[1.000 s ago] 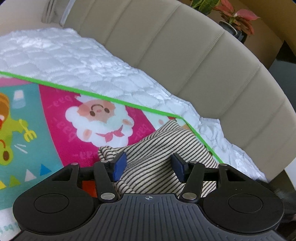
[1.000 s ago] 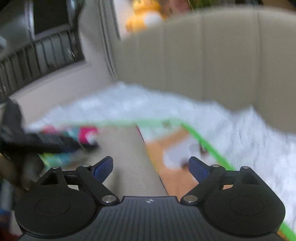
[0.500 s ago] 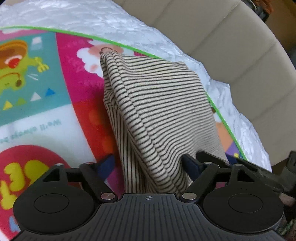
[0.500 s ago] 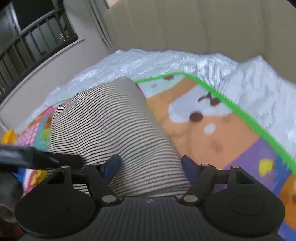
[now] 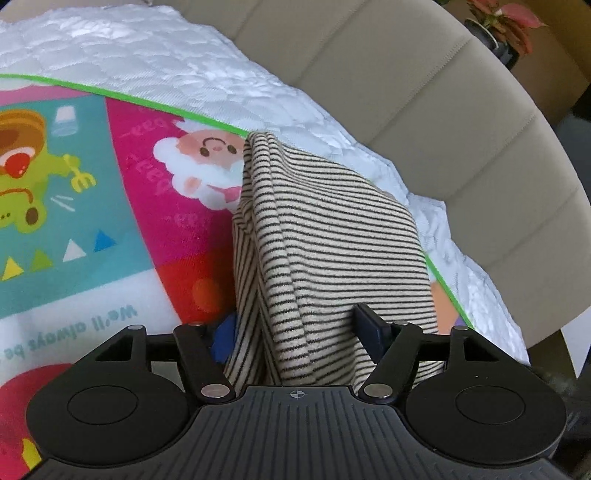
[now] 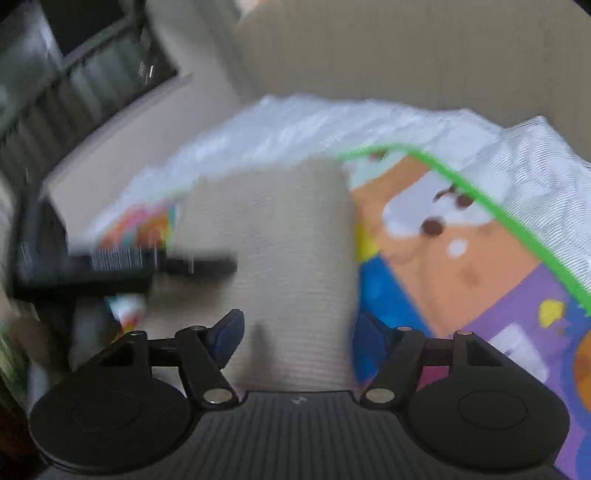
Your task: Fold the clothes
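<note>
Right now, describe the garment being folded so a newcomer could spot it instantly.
On the colourful cartoon play mat spread over the white quilt, look near the green-trimmed corner. The striped garment lies there bunched: cream knit with thin dark stripes, the only plain, unprinted fabric.

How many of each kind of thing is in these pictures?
Striped garment: 1
Cartoon play mat: 1
White quilted cover: 1
Beige padded backrest: 1
Potted plant: 1
Hand-held grippers, left gripper and right gripper: 2
Total: 7
</note>
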Available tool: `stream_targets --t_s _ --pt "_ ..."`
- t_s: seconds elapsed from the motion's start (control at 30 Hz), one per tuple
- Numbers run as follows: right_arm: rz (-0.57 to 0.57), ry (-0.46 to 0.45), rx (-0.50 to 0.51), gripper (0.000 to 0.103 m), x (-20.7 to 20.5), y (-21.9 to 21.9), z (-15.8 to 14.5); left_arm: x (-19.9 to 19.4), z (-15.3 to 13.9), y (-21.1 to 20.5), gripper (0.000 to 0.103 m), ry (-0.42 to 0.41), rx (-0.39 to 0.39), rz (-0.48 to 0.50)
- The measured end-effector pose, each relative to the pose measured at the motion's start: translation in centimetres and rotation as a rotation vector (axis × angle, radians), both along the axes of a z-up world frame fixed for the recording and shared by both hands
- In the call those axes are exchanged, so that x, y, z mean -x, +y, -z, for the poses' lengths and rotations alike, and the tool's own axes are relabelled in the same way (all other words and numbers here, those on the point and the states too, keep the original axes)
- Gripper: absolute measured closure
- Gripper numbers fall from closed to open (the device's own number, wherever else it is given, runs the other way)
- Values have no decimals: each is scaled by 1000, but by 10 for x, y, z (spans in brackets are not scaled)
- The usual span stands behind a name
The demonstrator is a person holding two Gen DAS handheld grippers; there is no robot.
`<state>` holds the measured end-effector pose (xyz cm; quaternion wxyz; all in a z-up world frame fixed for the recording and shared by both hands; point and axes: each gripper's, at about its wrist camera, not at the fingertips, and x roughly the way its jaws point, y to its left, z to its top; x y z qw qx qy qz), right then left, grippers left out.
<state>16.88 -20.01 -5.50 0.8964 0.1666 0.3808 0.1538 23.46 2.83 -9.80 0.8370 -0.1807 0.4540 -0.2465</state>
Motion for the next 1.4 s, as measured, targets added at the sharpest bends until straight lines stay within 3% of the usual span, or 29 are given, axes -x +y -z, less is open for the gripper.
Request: stream_targets --t_s 0.13,0.27,0.33,0.4,0.57,0.63,0.7,0.77,0.83,0.9,0.93,1.07,1.13,1.33,1.4 --pt "85 -30 -39 27 -12 -19 4 1 1 0 30 20 5 3" --pt "87 54 -99 29 -26 -24 33 5 -1 -3 34 5 -9 23" --pt "71 84 -154 34 -24 -27 38 6 -1 -4 35 -4 -11 34" --pt "62 40 -131 34 -25 -25 26 5 -2 -4 37 -9 -8 41" --pt "52 -67 -82 21 -50 -24 -10 7 -6 -7 39 -32 -15 72" --pt "53 -45 -55 21 -81 -17 -7 8 -7 -8 41 -40 -11 83" --pt "49 58 -73 17 -112 -9 11 7 -8 -7 44 -47 -4 93" --pt "47 120 -144 19 -124 -3 21 6 -7 -7 44 -51 -2 101" --pt "3 -3 -117 38 -117 6 2 2 -3 -4 43 -39 20 101" --pt "4 -66 -73 55 -112 11 -8 0 -1 -3 43 -32 34 98" --pt "15 -64 -47 56 -114 12 -6 -2 -1 -3 43 -30 38 96" --pt "50 -35 67 47 -120 21 11 -3 -2 -3 43 -32 33 91" --pt "47 -49 117 37 -120 28 13 -4 -2 -1 42 -27 32 86" --pt "96 5 -64 25 -93 -3 16 -5 -3 -1 35 -25 15 81" --pt "71 26 -83 20 -74 -11 20 -7 -2 1 31 -20 17 76"
